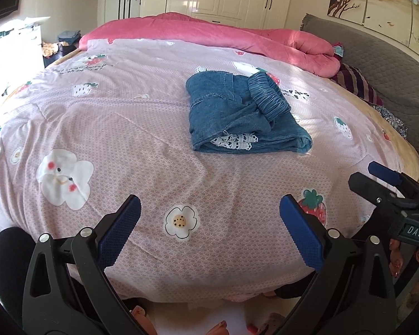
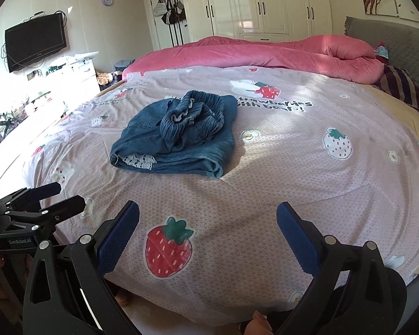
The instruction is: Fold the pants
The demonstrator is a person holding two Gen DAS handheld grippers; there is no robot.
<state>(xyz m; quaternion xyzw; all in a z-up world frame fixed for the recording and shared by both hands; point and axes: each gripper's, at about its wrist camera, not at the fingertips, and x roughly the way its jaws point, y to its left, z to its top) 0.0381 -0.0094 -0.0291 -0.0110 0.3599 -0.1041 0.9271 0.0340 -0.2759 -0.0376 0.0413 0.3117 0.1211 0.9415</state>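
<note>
Two wide-apart grippers [image 1: 209,223] [image 2: 208,229] near bedspread [image 1: 125,145] edge, pants [image 1: 237,114] mid-bed.

The denim pants [image 1: 237,114] are mid-blue with paler stitching, a darker blue ruched waistband [image 1: 268,95] and a strip of white lace trim [image 1: 233,141]. The bedsheet [image 1: 142,128] under them is pale pink with a fine white lattice, printed with red strawberries, white flowers with yellow centres and white bears. Along the bed's far edge lies a plain deep pink quilt [image 1: 209,32]. The headboard [image 1: 377,55] is grey. Both the left gripper [image 1: 209,231] and the right gripper [image 2: 208,237] have black frames with blue pads.
</note>
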